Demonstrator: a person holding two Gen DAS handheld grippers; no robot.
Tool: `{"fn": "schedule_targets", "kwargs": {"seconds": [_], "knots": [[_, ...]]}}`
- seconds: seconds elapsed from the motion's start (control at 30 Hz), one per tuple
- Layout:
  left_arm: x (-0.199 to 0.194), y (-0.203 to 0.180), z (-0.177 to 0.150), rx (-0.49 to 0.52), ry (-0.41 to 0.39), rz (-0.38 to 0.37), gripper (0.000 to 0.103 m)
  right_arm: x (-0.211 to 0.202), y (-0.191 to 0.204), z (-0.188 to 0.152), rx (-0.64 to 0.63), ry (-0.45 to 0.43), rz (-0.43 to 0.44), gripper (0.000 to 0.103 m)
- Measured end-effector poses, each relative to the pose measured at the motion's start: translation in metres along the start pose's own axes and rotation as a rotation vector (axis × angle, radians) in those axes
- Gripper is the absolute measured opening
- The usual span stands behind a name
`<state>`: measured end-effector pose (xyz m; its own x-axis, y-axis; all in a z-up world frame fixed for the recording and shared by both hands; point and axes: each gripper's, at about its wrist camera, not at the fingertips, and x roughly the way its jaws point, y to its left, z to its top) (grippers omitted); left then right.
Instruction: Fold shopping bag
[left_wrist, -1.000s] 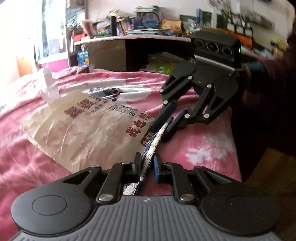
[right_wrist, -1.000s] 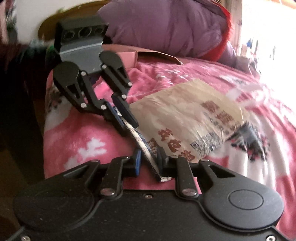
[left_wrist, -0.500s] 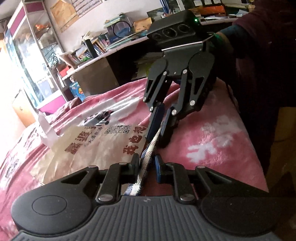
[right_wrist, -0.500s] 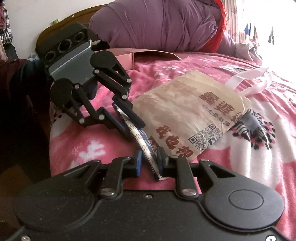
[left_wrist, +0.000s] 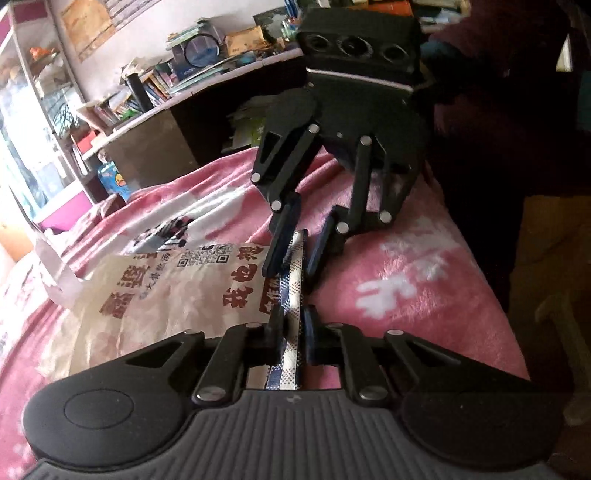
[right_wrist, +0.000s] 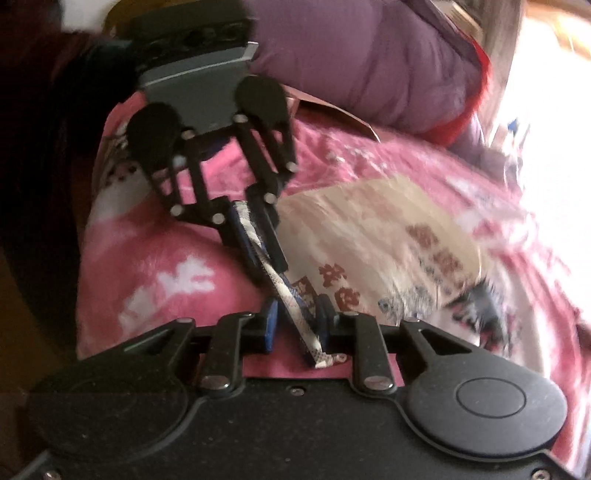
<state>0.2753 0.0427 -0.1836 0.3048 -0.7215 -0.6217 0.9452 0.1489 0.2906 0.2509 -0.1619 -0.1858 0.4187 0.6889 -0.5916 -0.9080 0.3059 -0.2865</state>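
Note:
A beige shopping bag (left_wrist: 166, 291) with red print lies flat on the bed, and it shows again in the right wrist view (right_wrist: 369, 236). Its blue-and-white checked edge (left_wrist: 291, 295) stands up between both grippers. My left gripper (left_wrist: 293, 321) is shut on that edge; in the right wrist view it (right_wrist: 266, 266) comes in from the upper left. My right gripper (right_wrist: 295, 321) faces it with its jaws opening. The checked edge (right_wrist: 284, 291) leans on one pad with a gap on the other side. In the left wrist view the right gripper (left_wrist: 293, 275) shows the same gap.
A pink flowered blanket (left_wrist: 406, 277) covers the bed, whose side edge drops off at the right. The bag's white handle (left_wrist: 51, 273) sticks up at the left. A cluttered desk (left_wrist: 166, 122) stands behind, a purple quilt (right_wrist: 369, 66) lies at the head, and a dark sleeve (left_wrist: 498, 92) holds the right gripper.
Both grippers have rolled, so the bed looks tilted. The right jaws have parted slightly around the checked edge. The left jaws stay tight on it.

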Motion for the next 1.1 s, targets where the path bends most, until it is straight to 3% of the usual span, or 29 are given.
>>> {"fn": "schedule_targets", "kwargs": {"seconds": [0.17,0.27,0.37,0.6,0.87,1.1], "knots": [[-0.001,0.007,-0.003,-0.047,-0.008,-0.032,0.011,0.0,-0.001,0.002,-0.046,-0.019,0.032,0.014],[0.0,0.014,-0.005,-0.106,-0.014,-0.059,0.011,0.002,-0.012,0.002,0.013,-0.016,0.09,0.014],[0.001,0.029,-0.01,-0.222,-0.022,-0.106,0.011,0.008,-0.049,-0.004,0.275,-0.015,0.218,0.013],[0.002,0.066,-0.032,-0.524,-0.049,-0.223,0.012,0.021,-0.09,-0.028,0.665,-0.035,0.37,0.012],[0.005,0.086,-0.058,-0.85,-0.069,-0.275,0.013,0.027,-0.101,-0.041,0.855,-0.022,0.429,0.009],[0.001,0.086,-0.067,-0.996,-0.081,-0.24,0.014,0.034,-0.106,-0.047,1.024,0.012,0.451,0.008]]}}
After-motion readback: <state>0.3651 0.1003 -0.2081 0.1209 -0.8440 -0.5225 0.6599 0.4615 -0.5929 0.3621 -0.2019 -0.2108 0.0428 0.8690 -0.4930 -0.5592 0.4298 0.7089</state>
